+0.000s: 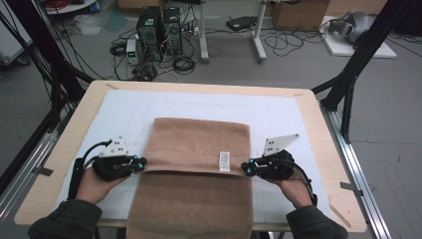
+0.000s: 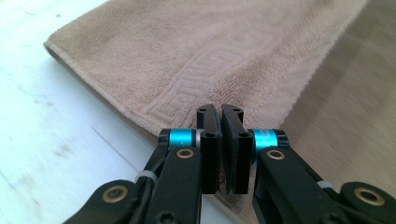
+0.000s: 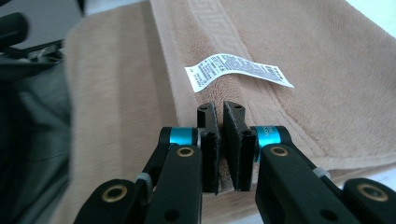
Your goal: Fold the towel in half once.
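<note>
towel's (image 1: 199, 169) near end cut off at bottom edge, label (image 3: 236, 70) print illegible

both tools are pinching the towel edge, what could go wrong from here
1. The left tool and right tool each grip only a thin bit of the brown towel's folded edge, so a corner may slip out.
2. The towel's near end hangs off the table; its weight could drag the fold crooked.

Two computer towers (image 1: 159, 32) on floor; cardboard box (image 1: 298, 14); tangled cables (image 1: 184, 62)
</note>
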The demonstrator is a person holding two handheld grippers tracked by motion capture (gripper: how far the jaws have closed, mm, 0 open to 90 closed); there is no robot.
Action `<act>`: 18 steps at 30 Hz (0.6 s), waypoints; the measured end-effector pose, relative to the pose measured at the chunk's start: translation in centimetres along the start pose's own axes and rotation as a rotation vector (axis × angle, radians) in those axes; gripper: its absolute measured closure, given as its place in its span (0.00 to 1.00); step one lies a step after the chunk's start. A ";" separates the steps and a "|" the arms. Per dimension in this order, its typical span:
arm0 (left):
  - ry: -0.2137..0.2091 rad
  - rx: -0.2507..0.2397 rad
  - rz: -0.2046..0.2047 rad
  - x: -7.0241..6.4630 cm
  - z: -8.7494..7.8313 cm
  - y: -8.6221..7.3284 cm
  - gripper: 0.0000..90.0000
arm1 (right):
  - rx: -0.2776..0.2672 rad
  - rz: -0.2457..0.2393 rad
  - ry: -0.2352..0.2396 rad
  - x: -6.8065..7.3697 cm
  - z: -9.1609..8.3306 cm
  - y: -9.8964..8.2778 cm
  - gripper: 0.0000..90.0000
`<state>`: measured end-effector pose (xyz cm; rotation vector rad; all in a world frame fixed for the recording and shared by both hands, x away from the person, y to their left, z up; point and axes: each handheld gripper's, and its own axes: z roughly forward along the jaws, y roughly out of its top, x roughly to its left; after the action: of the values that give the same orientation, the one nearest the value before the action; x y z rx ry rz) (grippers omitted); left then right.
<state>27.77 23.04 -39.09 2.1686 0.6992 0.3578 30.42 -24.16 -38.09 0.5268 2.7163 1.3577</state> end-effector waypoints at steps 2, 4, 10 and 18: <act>-0.010 -0.001 -0.002 -1.4 -1.0 -0.6 0.95 | 0.005 -0.016 0.028 1.3 -0.6 0.0 0.95; -0.027 -0.001 0.002 -2.8 -2.1 -1.3 0.95 | 0.018 -0.037 0.068 2.7 -1.1 0.0 0.95; -0.044 0.004 0.017 -5.5 -3.9 -3.1 0.77 | -0.020 -0.059 0.211 5.4 -2.4 -1.1 0.73; 0.029 -0.039 -0.025 -1.4 -1.7 -1.0 0.59 | -0.025 0.026 -0.006 0.9 -1.8 -0.9 0.61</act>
<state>25.42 23.79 -38.84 2.1199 0.7294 0.3869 29.00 -25.76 -37.65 0.5648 2.6934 1.3919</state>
